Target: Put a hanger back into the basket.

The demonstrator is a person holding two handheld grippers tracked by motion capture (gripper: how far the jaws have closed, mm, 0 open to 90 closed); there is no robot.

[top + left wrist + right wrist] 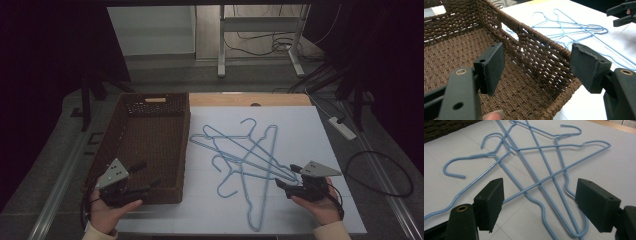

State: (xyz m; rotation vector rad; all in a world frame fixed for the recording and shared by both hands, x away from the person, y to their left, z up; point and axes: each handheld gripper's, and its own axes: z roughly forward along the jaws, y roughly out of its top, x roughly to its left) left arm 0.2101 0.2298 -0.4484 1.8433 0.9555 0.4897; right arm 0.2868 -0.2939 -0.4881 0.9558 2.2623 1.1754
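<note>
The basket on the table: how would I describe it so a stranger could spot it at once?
Start at the white table top. On its left part sits the basket, a dark brown woven rectangular tray with a handle slot cut in its far wall. The blue wire hangers lie tangled to its right; nothing else here is woven or brown.

Both hands come in from the near edge, palms up under their tools: the left gripper (145, 176) and the right gripper (287, 175) each point forward with jaws spread wide apart, nothing pressed between the pads.
</note>
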